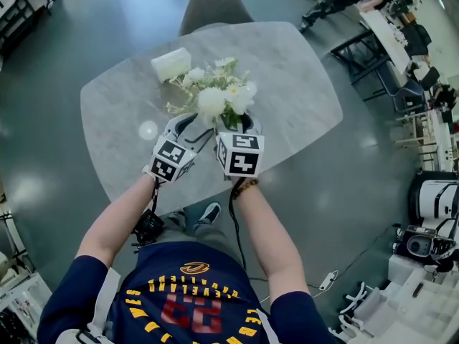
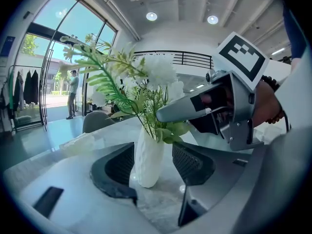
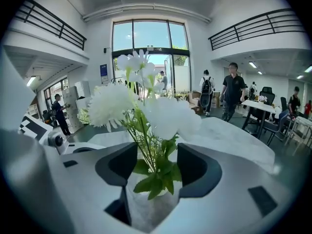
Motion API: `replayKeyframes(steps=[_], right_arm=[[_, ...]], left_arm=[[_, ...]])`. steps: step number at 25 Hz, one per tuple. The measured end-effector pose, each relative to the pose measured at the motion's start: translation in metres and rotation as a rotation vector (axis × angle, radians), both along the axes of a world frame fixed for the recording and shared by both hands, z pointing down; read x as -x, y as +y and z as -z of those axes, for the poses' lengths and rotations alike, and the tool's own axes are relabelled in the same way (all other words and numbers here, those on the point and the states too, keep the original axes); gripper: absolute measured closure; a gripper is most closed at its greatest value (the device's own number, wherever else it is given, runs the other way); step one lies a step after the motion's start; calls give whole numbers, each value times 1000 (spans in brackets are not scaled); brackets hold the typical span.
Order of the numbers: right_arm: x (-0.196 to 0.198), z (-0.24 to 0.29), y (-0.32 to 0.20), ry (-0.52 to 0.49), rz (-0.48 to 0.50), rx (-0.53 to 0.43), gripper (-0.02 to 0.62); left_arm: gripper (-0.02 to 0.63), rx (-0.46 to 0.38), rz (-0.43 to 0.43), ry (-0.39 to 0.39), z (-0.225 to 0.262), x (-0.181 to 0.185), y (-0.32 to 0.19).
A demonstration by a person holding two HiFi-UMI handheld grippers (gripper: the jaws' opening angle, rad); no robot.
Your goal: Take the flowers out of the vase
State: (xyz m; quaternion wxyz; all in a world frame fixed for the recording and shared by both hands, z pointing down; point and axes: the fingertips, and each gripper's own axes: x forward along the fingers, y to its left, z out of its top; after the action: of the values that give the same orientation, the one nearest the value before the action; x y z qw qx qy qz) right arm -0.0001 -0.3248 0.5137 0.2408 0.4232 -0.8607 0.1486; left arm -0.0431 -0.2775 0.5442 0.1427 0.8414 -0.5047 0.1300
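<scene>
- Forearms of the person reach from the near edge of the grey marble-look oval counter (image 1: pixel 301 99), one hand-held gripper per hand, both closing in on the same bouquet.
- Left hand-held gripper (image 2: pixel 153 165): jaws spread wide, nothing gripped. The white ribbed ceramic vase (image 2: pixel 148 160) stands upright between them, just beyond the pads, no contact visible.
- It sits low at vase-body height, likely to pin the vase down while the stems come out.
- Right hand-held gripper (image 3: pixel 153 167): jaws also wide apart, holding nothing. Green stems and leaves of the white artificial flowers (image 3: pixel 146 111) lie between the pads, unpressed.
- It sits higher, at the vase mouth, probably lined up to clamp the stems and lift.
- Flowers are all in the vase, near the counter's middle, slightly toward the near edge; no extraction yet.
- White soft tissue pack (image 1: pixel 171 63) lies toward the far-left edge, well apart from the vase.
- Grey chair (image 1: pixel 215 6) is tucked at the far edge.
</scene>
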Motion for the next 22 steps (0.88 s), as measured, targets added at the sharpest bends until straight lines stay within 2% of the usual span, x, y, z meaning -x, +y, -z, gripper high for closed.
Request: replayKeyframes(steps=[10, 22], right_arm=[[-3, -13, -9, 66, -28, 12, 367], [-7, -10, -10, 111, -6, -24, 519]], left_arm=[[379, 2, 3, 14, -1, 6, 0], [379, 21, -2, 20, -5, 3, 6]])
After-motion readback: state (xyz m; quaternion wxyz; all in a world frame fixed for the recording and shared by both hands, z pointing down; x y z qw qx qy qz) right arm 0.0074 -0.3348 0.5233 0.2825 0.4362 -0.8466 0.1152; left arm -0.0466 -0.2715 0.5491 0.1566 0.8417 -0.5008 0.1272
